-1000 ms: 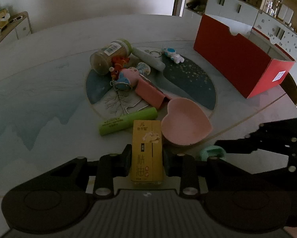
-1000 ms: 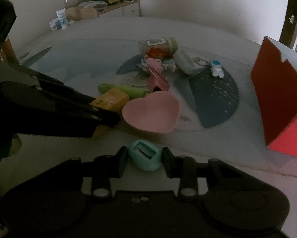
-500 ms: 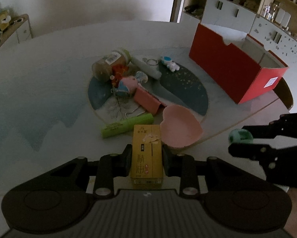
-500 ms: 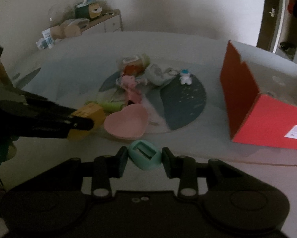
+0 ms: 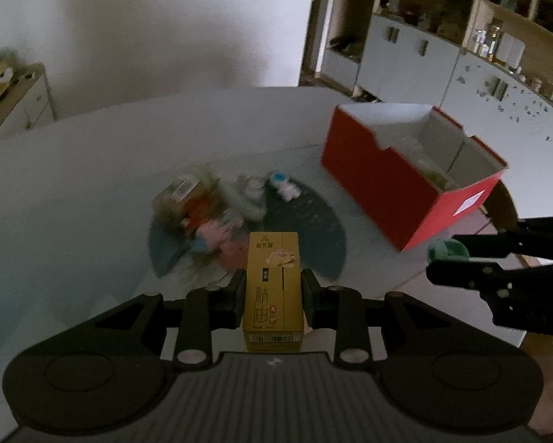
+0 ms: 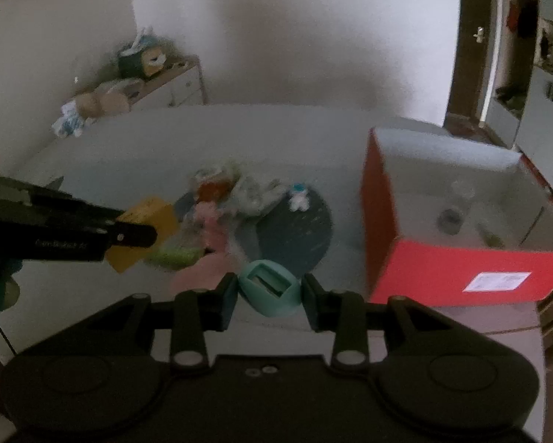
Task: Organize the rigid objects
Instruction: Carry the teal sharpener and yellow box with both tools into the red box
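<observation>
My left gripper point(image 5: 274, 291) is shut on a tall yellow carton point(image 5: 273, 288) with dark lettering, held well above the table. In the right wrist view that carton point(image 6: 147, 229) shows at the left in the dark fingers. My right gripper point(image 6: 269, 291) is shut on a small teal plastic piece point(image 6: 270, 288) with a slot in its top; the left wrist view catches it point(image 5: 446, 249) at the right edge. The open red box point(image 5: 405, 188) point(image 6: 461, 269) stands to the right, with a few small items inside.
A blurred pile of small objects point(image 5: 217, 214) lies on a dark round mat point(image 5: 313, 229) mid-table: a jar, pink items, a green tube point(image 6: 173, 256), a small white and blue figure point(image 6: 298, 195). A side cabinet point(image 6: 154, 85) and shelves point(image 5: 461, 37) stand beyond the table.
Both grippers have risen with their loads, so the table and pile look smaller and farther below. The red box's open inside has come into view. Neither grip has changed.
</observation>
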`<state>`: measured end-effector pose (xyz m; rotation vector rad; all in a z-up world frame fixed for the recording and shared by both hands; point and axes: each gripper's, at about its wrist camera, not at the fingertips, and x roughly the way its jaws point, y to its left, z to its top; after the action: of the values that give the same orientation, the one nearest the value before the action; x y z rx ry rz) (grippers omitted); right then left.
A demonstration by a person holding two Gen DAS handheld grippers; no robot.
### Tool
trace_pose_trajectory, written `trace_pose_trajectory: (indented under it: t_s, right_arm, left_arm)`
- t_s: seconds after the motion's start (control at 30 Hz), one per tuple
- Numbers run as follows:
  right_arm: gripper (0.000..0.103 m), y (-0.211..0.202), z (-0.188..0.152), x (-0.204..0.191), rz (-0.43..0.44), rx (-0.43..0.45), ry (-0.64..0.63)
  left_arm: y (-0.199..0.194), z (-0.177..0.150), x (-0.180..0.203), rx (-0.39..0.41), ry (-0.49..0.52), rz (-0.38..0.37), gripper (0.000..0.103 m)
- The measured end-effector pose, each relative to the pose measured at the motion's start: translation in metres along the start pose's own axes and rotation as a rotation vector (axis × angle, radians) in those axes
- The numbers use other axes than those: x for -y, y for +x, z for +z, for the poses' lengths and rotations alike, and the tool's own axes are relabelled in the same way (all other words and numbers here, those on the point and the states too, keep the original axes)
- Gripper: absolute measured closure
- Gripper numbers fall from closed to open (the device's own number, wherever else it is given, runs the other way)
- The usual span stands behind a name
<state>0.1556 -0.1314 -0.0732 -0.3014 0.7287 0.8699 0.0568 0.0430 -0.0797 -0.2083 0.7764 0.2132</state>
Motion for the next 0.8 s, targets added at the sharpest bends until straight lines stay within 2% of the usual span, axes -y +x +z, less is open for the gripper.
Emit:
trace_pose_trajectory:
  t_s: [0.17, 0.5, 0.8]
  right_arm:
    - [0.067, -0.012, 0.013, 0.025, -0.034, 0.035, 0.017]
    - [0.067, -0.026, 0.026, 0.087, -0.079, 0.071, 0.024]
    - [0.067, -0.023, 0.030, 0.147, -0.084, 0.074, 0.032]
  left_arm:
    - [-0.002, 0.021, 0.023, 0.047, 0.012, -0.009, 0.073]
    - [0.013, 0.063, 0.083, 0.091, 0.043, -0.028, 0.073]
    - [0.040, 0.097, 0.136, 0.095, 0.065, -0.023, 0.073]
